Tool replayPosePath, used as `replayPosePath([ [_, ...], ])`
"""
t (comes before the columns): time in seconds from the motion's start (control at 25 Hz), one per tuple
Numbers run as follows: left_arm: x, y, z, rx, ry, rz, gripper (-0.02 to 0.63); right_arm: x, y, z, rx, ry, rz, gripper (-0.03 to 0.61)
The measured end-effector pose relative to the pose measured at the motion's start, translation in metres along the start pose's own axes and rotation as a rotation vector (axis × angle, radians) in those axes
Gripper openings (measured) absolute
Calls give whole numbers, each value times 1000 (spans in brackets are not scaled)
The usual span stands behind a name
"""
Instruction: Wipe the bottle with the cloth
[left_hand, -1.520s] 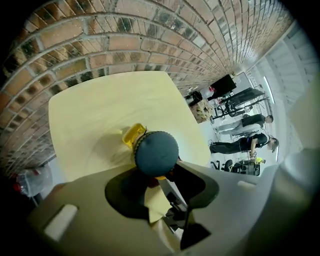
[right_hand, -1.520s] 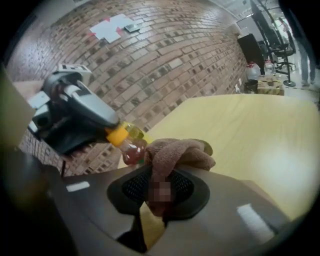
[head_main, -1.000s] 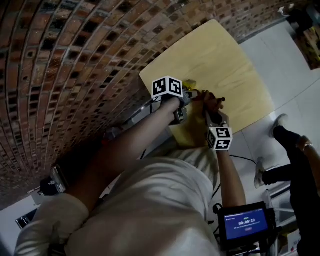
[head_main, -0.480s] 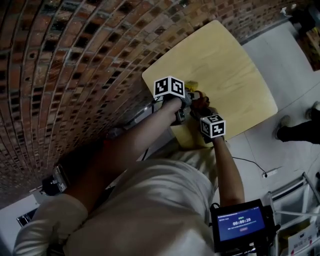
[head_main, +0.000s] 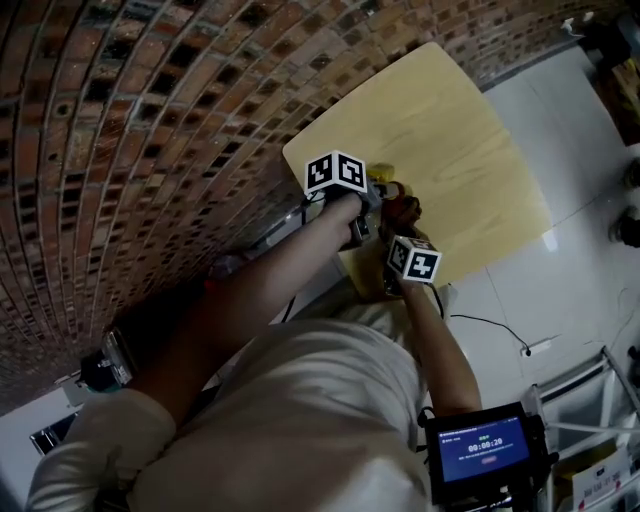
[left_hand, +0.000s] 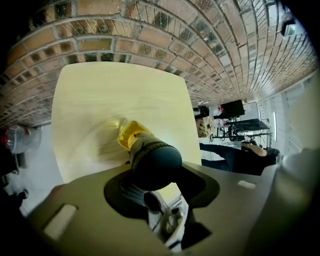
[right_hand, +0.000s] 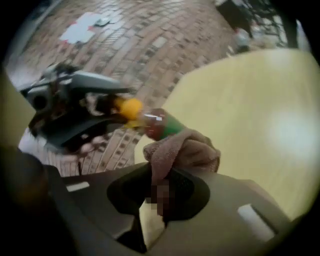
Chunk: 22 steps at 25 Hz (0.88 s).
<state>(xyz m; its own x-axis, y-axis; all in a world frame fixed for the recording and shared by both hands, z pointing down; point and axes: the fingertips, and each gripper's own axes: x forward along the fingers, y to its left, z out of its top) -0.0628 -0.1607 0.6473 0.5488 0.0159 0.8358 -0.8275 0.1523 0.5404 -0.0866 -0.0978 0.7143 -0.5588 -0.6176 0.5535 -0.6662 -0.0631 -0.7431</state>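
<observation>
My left gripper is shut on the bottle, a yellow bottle held just above the pale wooden table. In the left gripper view the jaws clamp the bottle's dark cap end, and the yellow body points away over the table. My right gripper is shut on the cloth, a pinkish-brown rag. The right gripper view shows the cloth bunched in the jaws and pressed against the bottle's red and green label end.
A brick wall runs along the table's far side. White tiled floor lies to the right, with a cable on it. A small screen sits low at the right. The person's torso fills the lower middle.
The right gripper has slid left and nearer along the bottle with the cloth, and its marker cube has rolled. The left gripper holds still. A bystander's legs at the right have left the view.
</observation>
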Motion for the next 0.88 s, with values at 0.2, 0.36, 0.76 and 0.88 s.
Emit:
replayPosePath([
  [0.2,0,-2,3,14,5,17,183,-5,63,5,-419,-102,159,69],
  [0.36,2,-1,0,23,7,32,181,14,39,17,-355,-162,34,69],
  [0.76,3,-3,-3,93,36,39,178,17,-18,-4,473,-68,-4,67],
  [0.88,1,-3,-7,270,99,71,176,-37,-25,11,374,-149,80,67],
])
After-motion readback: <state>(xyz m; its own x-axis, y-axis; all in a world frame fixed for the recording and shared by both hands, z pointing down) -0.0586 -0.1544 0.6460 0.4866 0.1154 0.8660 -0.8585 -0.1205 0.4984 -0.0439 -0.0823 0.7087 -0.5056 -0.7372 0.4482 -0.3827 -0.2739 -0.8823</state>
